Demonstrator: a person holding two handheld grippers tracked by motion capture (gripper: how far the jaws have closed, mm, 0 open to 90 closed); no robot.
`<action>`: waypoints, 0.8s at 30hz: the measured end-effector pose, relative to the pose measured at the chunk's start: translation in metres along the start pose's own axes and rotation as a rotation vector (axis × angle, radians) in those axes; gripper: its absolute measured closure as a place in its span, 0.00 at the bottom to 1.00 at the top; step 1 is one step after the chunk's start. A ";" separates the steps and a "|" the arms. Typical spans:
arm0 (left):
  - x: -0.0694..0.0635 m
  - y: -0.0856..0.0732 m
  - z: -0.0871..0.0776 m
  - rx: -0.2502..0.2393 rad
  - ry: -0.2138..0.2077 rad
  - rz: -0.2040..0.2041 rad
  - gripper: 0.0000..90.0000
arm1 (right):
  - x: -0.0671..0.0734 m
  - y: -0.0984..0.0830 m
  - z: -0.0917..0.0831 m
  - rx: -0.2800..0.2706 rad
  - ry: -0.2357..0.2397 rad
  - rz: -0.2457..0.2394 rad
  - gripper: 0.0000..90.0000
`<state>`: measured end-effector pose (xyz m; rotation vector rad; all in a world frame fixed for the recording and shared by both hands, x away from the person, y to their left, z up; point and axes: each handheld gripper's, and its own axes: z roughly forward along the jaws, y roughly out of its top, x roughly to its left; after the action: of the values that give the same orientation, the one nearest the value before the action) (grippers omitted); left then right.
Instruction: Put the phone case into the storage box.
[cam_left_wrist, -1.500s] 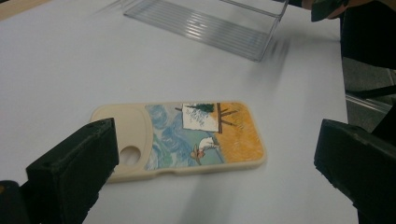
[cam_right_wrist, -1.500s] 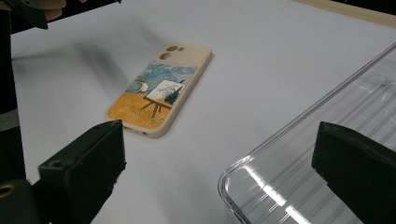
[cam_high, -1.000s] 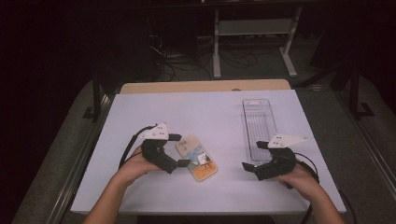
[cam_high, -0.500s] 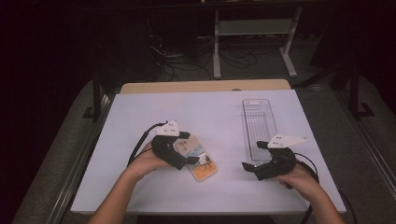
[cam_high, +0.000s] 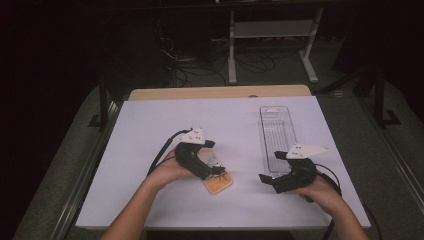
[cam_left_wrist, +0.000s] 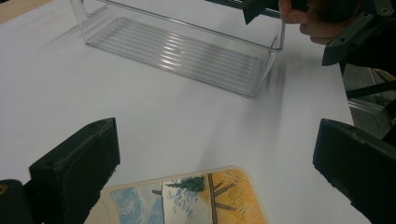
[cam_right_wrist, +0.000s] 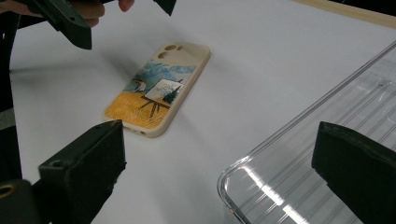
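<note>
A cream phone case (cam_high: 219, 184) with a painted blue and orange picture lies flat on the white table, left of centre. My left gripper (cam_high: 210, 172) hovers just over its near end, open, one jaw on each side; in the left gripper view the case (cam_left_wrist: 187, 200) lies low between the spread jaws. A clear plastic tray (cam_high: 278, 135) stands long and empty at the right. My right gripper (cam_high: 265, 181) rests by the tray's near end, open and holding nothing. The right gripper view has the case (cam_right_wrist: 156, 88) ahead and the tray's corner (cam_right_wrist: 327, 154) at the right.
The white table top (cam_high: 150, 125) has a wooden strip (cam_high: 220, 93) along its far edge. Beyond it are a dark floor, cables and a white stand (cam_high: 272, 30). Grey carpet and metal rails run down both sides.
My left gripper has moved right and forward until its jaws are over the phone case. The right gripper, the case and the tray have stayed put.
</note>
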<state>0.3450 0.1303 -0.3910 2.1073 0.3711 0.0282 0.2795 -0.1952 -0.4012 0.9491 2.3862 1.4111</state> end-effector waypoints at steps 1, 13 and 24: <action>0.000 0.001 0.002 -0.005 0.003 0.005 0.05 | -0.001 0.000 0.000 -0.005 -0.002 -0.008 0.02; -0.005 0.004 0.023 0.020 -0.002 0.013 0.16 | 0.000 0.000 0.000 0.000 0.000 -0.001 0.02; -0.011 0.001 0.042 0.077 -0.017 -0.004 0.31 | 0.000 0.000 0.000 -0.002 -0.002 -0.005 0.03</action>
<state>0.3421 0.0918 -0.4118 2.1812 0.3717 -0.0070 0.2797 -0.1953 -0.4013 0.9430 2.3834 1.4095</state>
